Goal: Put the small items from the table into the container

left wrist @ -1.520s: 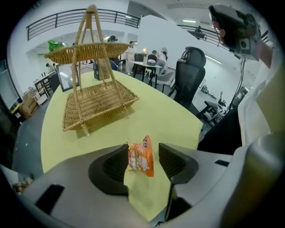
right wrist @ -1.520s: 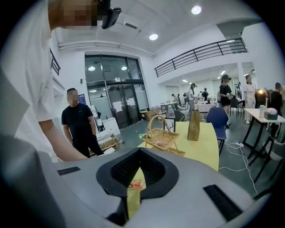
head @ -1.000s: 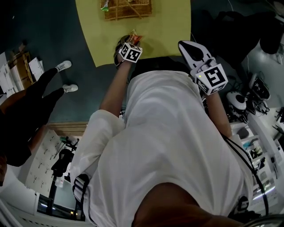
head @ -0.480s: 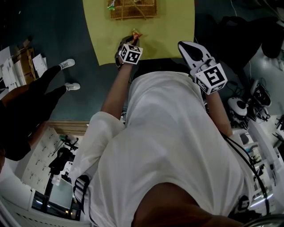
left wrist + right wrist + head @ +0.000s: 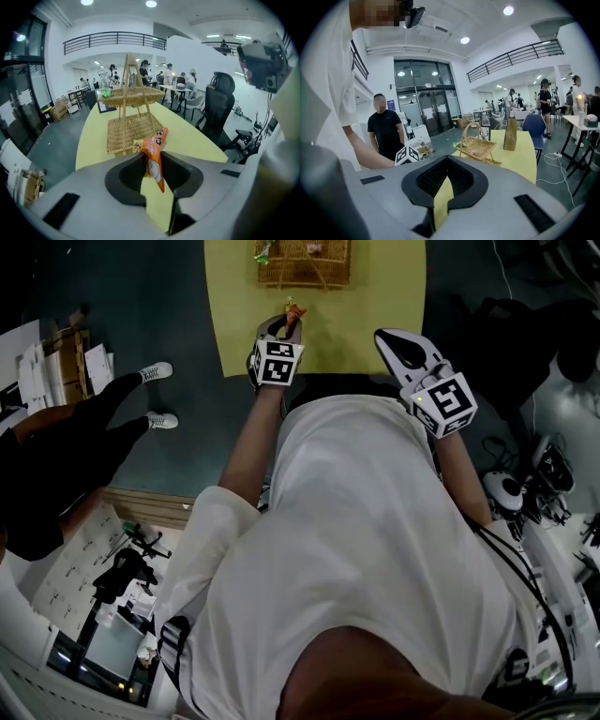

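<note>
- In the left gripper view, the left tool (image 5: 152,161) is clamped on an orange snack packet (image 5: 154,150), off the yellow tabletop (image 5: 187,136) and near the wicker basket (image 5: 133,133). The head view shows only an orange tip.
- The right tool (image 5: 446,174) is closed together, empty.
- One second ago the packet lay on the tabletop.
- The packet's white characters are unreadable.
</note>
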Available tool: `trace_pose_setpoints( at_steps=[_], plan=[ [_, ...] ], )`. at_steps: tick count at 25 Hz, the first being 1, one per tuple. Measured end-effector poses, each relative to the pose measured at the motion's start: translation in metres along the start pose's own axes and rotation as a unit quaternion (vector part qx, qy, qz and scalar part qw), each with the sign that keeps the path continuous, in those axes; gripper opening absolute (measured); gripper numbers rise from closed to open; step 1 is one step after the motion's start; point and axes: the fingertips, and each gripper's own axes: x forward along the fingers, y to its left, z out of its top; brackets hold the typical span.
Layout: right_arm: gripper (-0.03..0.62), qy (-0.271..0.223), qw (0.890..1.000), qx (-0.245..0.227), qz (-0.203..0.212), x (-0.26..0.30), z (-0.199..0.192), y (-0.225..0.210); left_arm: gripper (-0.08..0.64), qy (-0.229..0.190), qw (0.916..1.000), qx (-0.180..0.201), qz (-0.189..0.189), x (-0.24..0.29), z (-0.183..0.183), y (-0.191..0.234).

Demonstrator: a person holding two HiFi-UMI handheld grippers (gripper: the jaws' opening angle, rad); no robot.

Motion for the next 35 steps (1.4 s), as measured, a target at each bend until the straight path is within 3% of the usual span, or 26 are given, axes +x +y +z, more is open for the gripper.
trace_pose_setpoints(
  at_steps=[6, 17, 29, 35],
  plan=[
    [0.015, -0.01, 1.0, -0.01, 0.017, 0.006, 0.009, 0.003, 0.103, -0.069, 0.9974, -0.018, 0.01, -0.043, 0.06, 0.009],
    [0.015, -0.027, 0.999, -0.025, 0.024, 0.02, 0.024, 0.007, 0.101, -0.17, 0.985, -0.026, 0.014, -0.096, 0.154, 0.042],
    [0.015, -0.029, 0.999, -0.02, 0.001, 0.021, 0.026, -0.009, 0.101, -0.218, 0.9738, -0.062, -0.018, -0.08, 0.214, 0.094],
    [0.015, -0.034, 0.999, -0.015, -0.018, 0.021, 0.032, -0.023, 0.101, -0.216, 0.9737, -0.067, -0.027, -0.058, 0.227, 0.109]
  ],
)
